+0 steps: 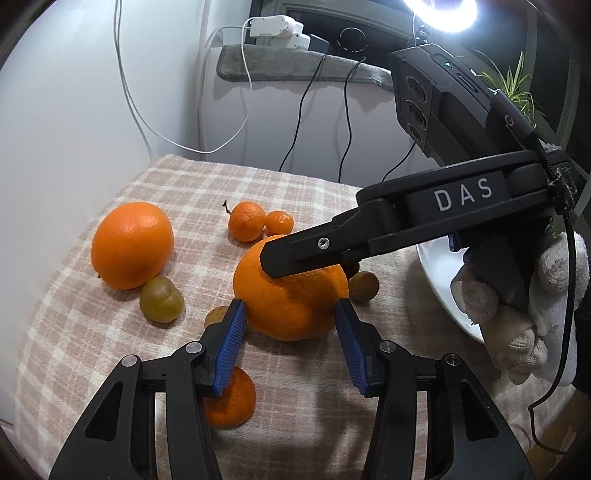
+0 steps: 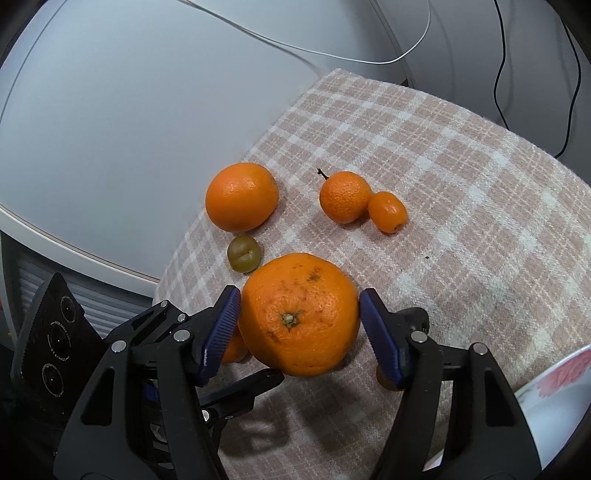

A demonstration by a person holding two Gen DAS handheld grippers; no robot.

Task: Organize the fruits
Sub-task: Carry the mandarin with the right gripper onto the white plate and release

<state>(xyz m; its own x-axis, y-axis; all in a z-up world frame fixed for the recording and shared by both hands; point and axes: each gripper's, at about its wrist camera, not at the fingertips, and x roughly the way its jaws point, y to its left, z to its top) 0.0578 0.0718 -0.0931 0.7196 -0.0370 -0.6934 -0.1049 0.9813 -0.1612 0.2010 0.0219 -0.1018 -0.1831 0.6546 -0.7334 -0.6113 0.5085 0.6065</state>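
We see a pink-and-cream checked cloth (image 2: 424,155) covering the work surface, with a pale wall behind it, cables hanging down it, and a bright lamp (image 1: 439,11) at the top right of the left wrist view.

Far left of our left tongs (image 1: 291,325) lies a big orange (image 1: 132,245), a small greenish fruit (image 1: 161,300) touching its lower side. Beyond the tongs sit a stemmed mandarin (image 1: 246,220) and a little kumquat (image 1: 279,223), touching each other. A mandarin (image 1: 232,400) lies half hidden under the left finger, and a brownish fruit (image 1: 216,316) peeks out behind that finger, too covered to identify. Another brown one (image 1: 364,287) shows right of the large orange (image 1: 291,291), partly hidden by it.

That large orange sits between the spread blue pads (image 1: 233,345) of our left tongs; whether they touch it we cannot tell. From the right wrist view, our right tongs (image 2: 300,325) straddle the same orange (image 2: 300,314) from above, the left pad at its skin, the right pad just off it; released rather than clenched, as far as we can judge.

At far right a white plate (image 1: 439,273) is cut off by the gloved right hand (image 1: 535,302) gripping the tool's handle.
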